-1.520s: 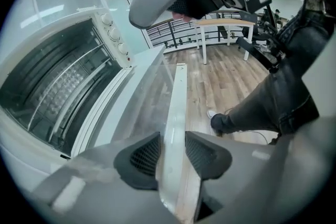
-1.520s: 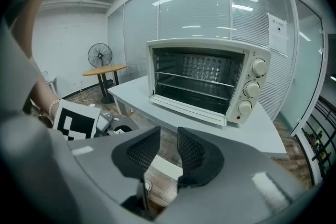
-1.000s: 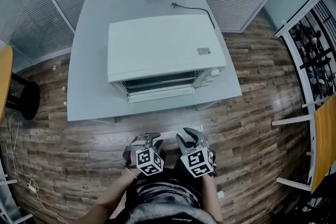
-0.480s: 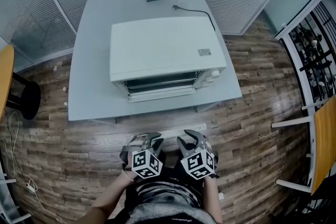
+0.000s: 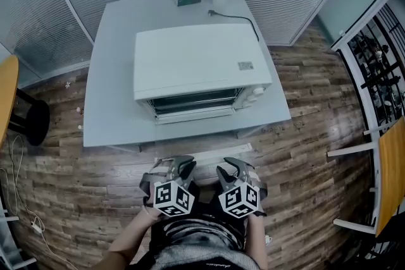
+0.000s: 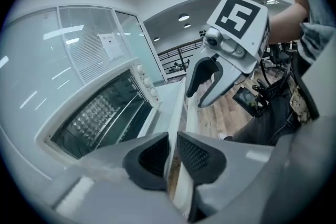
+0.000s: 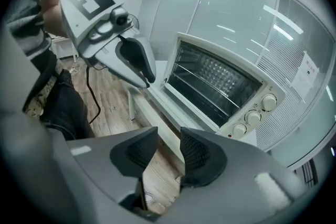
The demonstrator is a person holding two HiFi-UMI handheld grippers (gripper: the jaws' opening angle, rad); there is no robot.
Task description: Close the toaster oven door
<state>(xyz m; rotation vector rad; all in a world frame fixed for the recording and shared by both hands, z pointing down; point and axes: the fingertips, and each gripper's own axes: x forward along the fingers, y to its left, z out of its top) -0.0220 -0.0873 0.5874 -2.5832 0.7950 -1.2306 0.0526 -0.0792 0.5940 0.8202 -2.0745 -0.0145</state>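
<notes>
The toaster oven door [image 5: 221, 150] hung open from the toaster oven [image 5: 201, 60] on the bench [image 5: 107, 110], its free edge running crosswise nearest the person. The fingers of the left gripper [image 6: 172, 138], just closing, pinched that edge. The right gripper [image 7: 168, 147] hung just beside it, fingers spread and empty. With the hinge beyond, closing likely meant swinging up and away.

Light bright, even, diffuse, from round recessed ceiling lamps [image 6: 184, 18] far overhead. Streak glare on clear glass partition panes [image 7: 236, 13]. Faint shadow under pale grey table [image 5: 114, 117], near edge. Gripper views: heavy fisheye, black corners. Near dark grey ribbed pads [image 6: 149, 157] and thin white oven door edge [image 6: 173, 128] are soft.
</notes>
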